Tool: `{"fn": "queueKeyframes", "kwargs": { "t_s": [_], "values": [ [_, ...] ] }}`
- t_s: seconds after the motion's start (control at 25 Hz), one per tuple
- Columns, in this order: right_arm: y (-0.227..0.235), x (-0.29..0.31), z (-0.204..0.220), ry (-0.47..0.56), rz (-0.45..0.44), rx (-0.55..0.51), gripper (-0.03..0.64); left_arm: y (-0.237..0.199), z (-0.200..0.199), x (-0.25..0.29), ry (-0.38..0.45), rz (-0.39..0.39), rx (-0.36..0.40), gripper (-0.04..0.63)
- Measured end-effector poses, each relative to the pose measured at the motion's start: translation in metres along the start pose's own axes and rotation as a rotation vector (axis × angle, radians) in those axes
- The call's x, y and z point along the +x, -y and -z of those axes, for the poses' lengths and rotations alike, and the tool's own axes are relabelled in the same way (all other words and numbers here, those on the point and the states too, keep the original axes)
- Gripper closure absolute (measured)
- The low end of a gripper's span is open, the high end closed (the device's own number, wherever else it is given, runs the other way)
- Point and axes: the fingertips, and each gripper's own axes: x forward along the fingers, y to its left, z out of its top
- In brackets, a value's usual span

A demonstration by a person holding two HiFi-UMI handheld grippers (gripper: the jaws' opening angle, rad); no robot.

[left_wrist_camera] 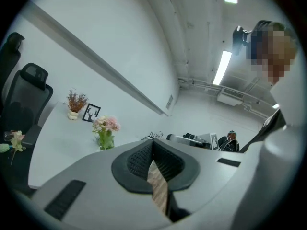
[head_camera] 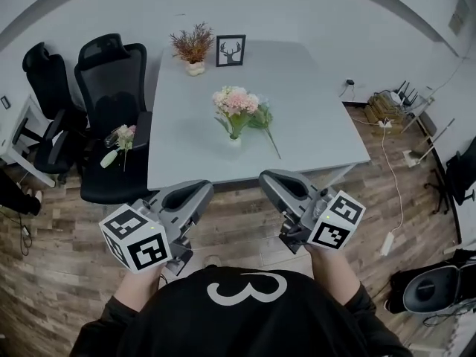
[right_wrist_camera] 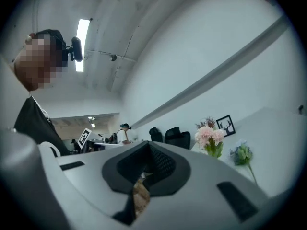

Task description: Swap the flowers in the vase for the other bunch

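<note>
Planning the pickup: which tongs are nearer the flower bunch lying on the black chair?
Left. In the head view the left tongs are lower right of the bunch; the right tongs are even farther right.

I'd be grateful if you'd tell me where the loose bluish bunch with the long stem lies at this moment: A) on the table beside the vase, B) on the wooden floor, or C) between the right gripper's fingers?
A: the bluish bunch lies flat on the table, just to the right of the vase that holds the pink flowers.
</note>
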Motion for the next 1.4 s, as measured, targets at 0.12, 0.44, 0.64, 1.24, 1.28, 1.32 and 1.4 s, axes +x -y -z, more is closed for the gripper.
{"fn": "queueKeyframes", "kwargs": {
  "t_s": [0.12, 0.44, 0.64, 1.24, 1.28, 1.32, 1.4],
  "values": [
    [-0.021, -0.038, 0.013, -0.041, -0.041, 0.025, 0.607, 0.042, 0.015, 0.006, -0.005, 0.017, 0.016, 0.584],
    [-0.047, -0.116, 0.036, -0.073, -0.037, 0.052, 0.609, 0.12, 0.061, 0.013, -0.044, 0.026, 0.052, 0.584],
    [-0.061, -0.137, 0.038, -0.089, -0.051, 0.01, 0.609, 0.145, 0.073, 0.011, -0.039, 0.016, 0.061, 0.584],
    [-0.076, -0.159, 0.035, -0.087, -0.083, -0.044, 0.609, 0.174, 0.083, 0.008, -0.021, -0.01, 0.097, 0.584],
    [-0.075, -0.16, 0.034, -0.085, -0.083, -0.046, 0.609, 0.174, 0.083, 0.008, -0.02, -0.01, 0.099, 0.584],
    [-0.075, -0.16, 0.033, -0.085, -0.082, -0.045, 0.609, 0.175, 0.083, 0.009, -0.019, -0.01, 0.1, 0.584],
    [-0.075, -0.161, 0.032, -0.082, -0.081, -0.045, 0.609, 0.176, 0.083, 0.009, -0.019, -0.009, 0.102, 0.584]
  ]
}}
